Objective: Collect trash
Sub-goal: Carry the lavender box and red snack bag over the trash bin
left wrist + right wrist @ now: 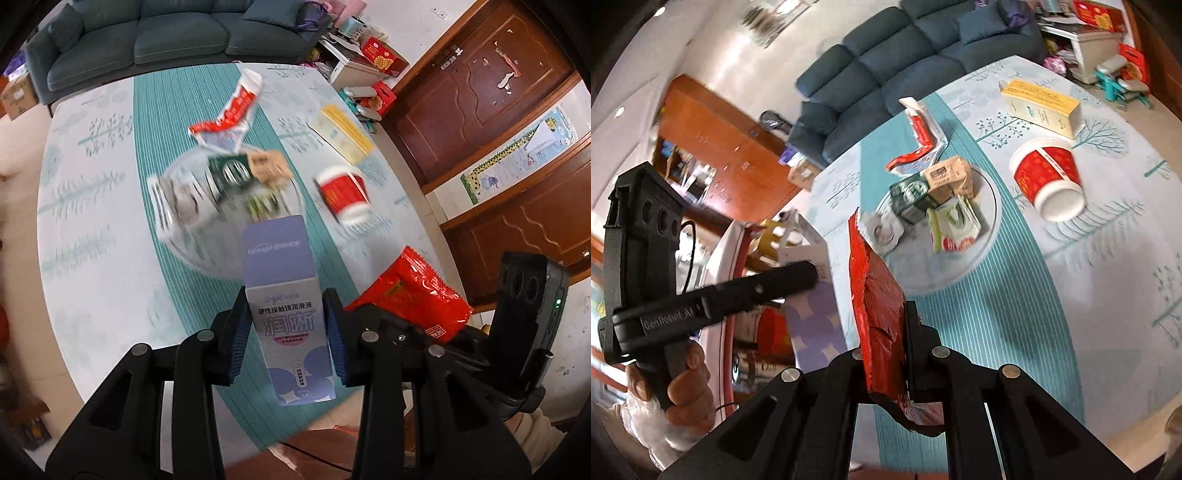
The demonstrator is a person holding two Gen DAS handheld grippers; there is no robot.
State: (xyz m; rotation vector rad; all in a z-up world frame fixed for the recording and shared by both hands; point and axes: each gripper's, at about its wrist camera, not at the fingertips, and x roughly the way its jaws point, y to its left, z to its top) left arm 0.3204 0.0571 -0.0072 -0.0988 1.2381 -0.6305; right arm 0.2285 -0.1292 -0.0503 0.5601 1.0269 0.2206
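My left gripper (pixel 289 334) is clamped on a tall lilac carton (pixel 286 295), its blue pads (pixel 337 343) pressing both narrow sides, the carton standing upright above the teal striped runner (pixel 173 122). Beyond it a clear round plate (pixel 192 251) holds blurred small packets (pixel 229 173). A crumpled red-and-white wrapper (pixel 231 110) lies just past the plate, a red paper cup (pixel 345 194) lies on its side to the right, and a yellow box (pixel 345 133) sits farther off. At right my other gripper (pixel 391 332) pinches a red foil pouch (pixel 413 291)
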